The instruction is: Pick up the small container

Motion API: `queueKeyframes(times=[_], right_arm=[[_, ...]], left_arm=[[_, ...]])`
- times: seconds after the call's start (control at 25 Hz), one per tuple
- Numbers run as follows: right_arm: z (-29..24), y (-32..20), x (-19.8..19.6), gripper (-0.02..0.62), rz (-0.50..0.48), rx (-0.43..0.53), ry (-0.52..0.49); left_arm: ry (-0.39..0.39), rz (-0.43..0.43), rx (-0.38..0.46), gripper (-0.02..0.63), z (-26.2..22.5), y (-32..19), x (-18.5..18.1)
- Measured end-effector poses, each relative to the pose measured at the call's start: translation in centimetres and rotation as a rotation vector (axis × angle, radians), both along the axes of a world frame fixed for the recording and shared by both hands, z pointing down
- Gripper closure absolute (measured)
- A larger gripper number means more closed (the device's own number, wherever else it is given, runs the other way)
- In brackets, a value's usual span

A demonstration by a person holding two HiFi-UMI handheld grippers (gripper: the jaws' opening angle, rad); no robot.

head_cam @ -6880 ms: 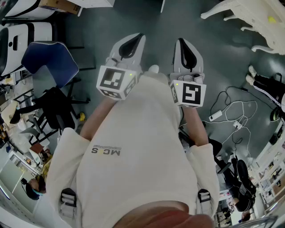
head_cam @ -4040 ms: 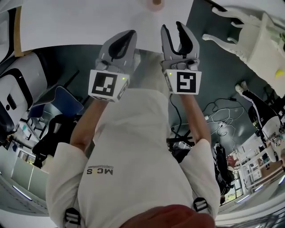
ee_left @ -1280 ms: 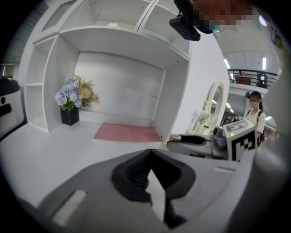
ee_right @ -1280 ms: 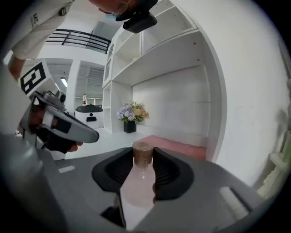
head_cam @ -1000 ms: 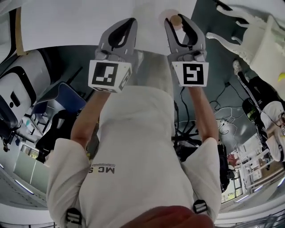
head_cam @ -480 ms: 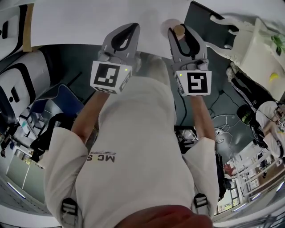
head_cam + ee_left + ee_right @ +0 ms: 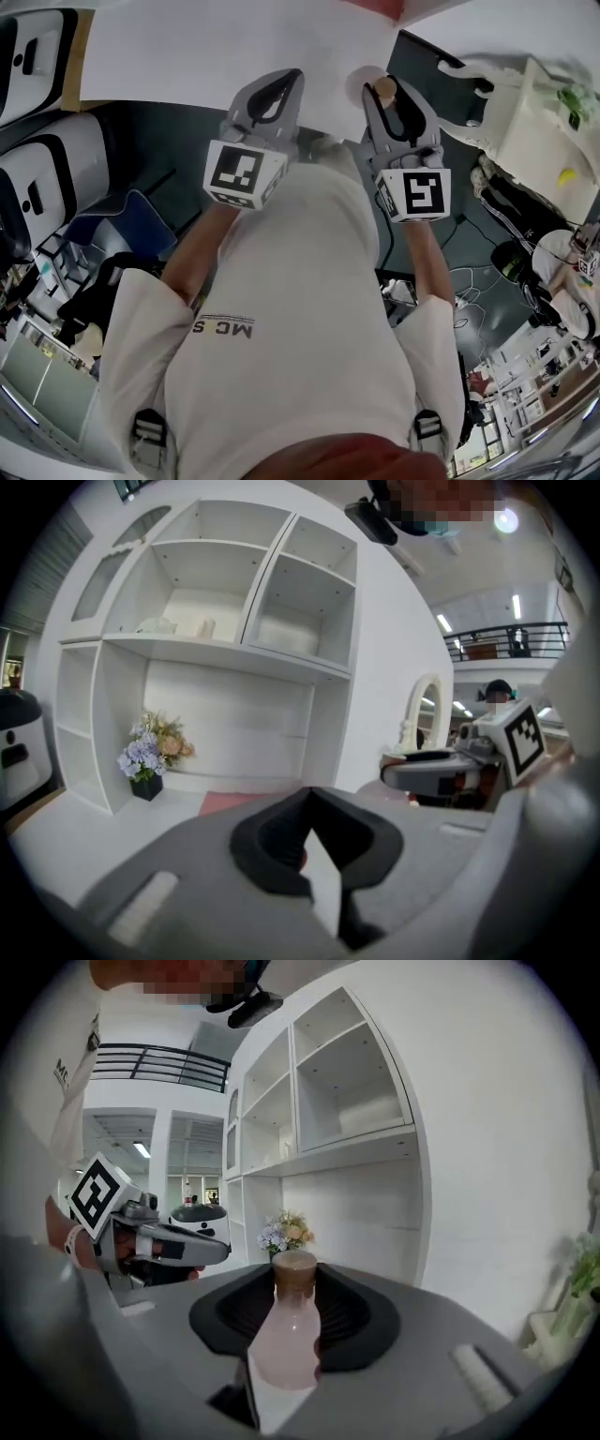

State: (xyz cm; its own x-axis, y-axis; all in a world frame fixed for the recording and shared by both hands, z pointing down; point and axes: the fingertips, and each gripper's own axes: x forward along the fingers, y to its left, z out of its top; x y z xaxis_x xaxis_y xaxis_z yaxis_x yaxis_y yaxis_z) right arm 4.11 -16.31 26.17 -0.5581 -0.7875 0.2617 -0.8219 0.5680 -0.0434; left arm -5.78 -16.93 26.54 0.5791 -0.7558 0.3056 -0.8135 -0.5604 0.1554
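The small container is a pale pink bottle [image 7: 284, 1340] with a brown cap [image 7: 294, 1270]. It stands upright between the jaws of my right gripper [image 7: 292, 1326], which is shut on its body. In the head view the brown cap [image 7: 383, 89] shows between the right gripper's [image 7: 394, 94] fingers, at the white table's edge [image 7: 234, 47]. My left gripper [image 7: 267, 98] is held level beside it, shut and with nothing in it. The left gripper view shows its jaws [image 7: 319, 855] closed together, with the right gripper [image 7: 441, 771] off to the right.
A white shelf unit [image 7: 234, 602] rises behind the table, with a small vase of flowers [image 7: 150, 752] at its foot and a pink mat [image 7: 234, 802] near it. Below the table edge stand a blue chair [image 7: 131, 225] and, at right, a white ornate chair [image 7: 525, 103].
Four seconds ago the bottle stood on the table beyond the open right gripper; now it sits in that gripper's jaws. In the last second both grippers drifted slightly right and back from the table.
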Motion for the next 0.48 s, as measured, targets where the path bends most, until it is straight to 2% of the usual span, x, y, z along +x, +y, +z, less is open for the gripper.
queueKeyframes(times=[0.48], right_arm=[[-0.6, 1.2, 1.2, 0.459, 0.024, 0.002, -0.001]], left_arm=[[-0.005, 0.023, 0.002, 0.607, -0.5, 1.0, 1.0]])
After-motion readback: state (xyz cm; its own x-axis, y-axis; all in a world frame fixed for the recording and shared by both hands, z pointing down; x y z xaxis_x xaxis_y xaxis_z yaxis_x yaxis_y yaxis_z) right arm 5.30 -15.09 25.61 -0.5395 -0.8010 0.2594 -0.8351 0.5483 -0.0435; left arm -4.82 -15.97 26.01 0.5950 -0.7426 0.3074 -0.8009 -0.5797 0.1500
